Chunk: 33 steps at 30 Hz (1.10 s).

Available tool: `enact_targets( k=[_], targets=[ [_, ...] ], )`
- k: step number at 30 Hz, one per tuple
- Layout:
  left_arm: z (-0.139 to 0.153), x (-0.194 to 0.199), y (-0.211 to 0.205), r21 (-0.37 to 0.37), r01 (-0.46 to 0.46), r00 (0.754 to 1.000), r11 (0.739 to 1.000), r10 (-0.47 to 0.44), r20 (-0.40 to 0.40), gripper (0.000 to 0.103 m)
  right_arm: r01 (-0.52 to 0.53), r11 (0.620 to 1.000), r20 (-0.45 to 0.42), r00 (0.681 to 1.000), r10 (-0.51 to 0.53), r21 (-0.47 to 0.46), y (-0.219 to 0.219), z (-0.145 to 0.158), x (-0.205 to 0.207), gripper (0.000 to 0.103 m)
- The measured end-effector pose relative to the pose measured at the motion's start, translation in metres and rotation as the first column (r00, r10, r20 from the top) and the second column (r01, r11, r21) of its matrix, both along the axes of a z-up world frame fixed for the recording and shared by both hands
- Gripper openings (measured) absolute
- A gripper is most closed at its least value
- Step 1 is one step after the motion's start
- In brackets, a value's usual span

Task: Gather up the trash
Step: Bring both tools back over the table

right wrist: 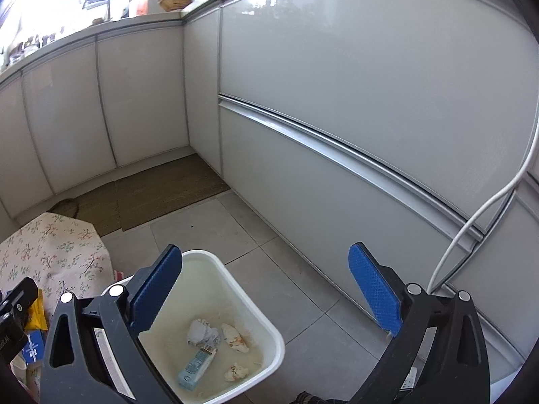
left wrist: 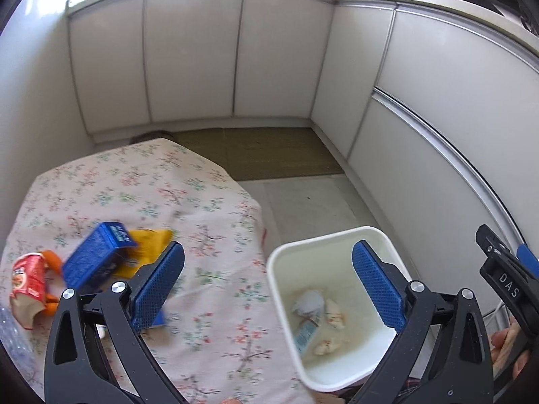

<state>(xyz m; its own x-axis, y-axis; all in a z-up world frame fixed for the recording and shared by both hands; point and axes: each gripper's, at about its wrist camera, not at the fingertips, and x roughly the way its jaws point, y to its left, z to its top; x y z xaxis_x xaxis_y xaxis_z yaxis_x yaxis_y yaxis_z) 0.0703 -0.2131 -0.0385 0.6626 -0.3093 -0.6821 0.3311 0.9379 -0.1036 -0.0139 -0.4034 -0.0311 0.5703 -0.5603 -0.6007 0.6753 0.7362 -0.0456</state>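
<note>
The trash is split between two places. A crumpled grey paper wad (right wrist: 203,334), a pale blue carton (right wrist: 196,367) and two stained tissue balls already lie at the bottom of the white bin (left wrist: 286,303), which stands on the tiled floor just beside the floral-clothed counter (left wrist: 141,181). On the counter there remain a blue box (left wrist: 99,257), a yellow packet (left wrist: 148,247) partly under it, a red-and-white crushed cup (left wrist: 28,284) near the left edge, and a clear plastic bottle at the very margin.

The left tool (left wrist: 267,282) hangs with its jaws spread wide and nothing between them, straddling the gap between counter edge and bin. The right tool (right wrist: 266,289) is likewise wide open and empty, poised over the bin's far rim and the floor.

I judge this to be the step between one drop and the next pick. The next move calls for swinging the left tool over to the blue box, the nearest piece, aligning the pads across its narrower faces, then closing without dragging the yellow packet along.
</note>
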Motion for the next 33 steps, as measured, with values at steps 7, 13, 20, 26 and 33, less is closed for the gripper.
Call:
enact_targets(
  k=[7,13,20,26,33],
  targets=[
    [0.007,-0.001,0.033,0.038,-0.028,0.998,0.999,0.026,0.056,0.096,-0.090,0.996,0.010,0.996,0.090,-0.021,0.037,0.002,0.014,0.096],
    [0.008,-0.004,0.054,0.044,-0.051,0.997,0.998,0.048,0.065,0.096,-0.151,0.988,0.003,0.989,0.151,-0.040,0.067,0.002,0.023,0.096],
    [0.010,-0.001,0.077,0.035,-0.093,0.994,0.995,0.090,0.064,0.096,-0.215,0.972,-0.001,0.976,0.216,-0.094,0.097,0.004,0.031,0.096],
    [0.009,0.003,0.099,0.022,-0.142,0.989,0.990,0.140,0.052,0.096,-0.263,0.956,-0.010,0.964,0.264,-0.130,0.119,0.003,0.038,0.096],
    [0.009,0.007,0.128,0.017,-0.200,0.979,0.980,0.199,0.043,0.096,-0.307,0.942,-0.019,0.951,0.307,-0.139,0.139,0.002,0.048,0.096]
  ],
)
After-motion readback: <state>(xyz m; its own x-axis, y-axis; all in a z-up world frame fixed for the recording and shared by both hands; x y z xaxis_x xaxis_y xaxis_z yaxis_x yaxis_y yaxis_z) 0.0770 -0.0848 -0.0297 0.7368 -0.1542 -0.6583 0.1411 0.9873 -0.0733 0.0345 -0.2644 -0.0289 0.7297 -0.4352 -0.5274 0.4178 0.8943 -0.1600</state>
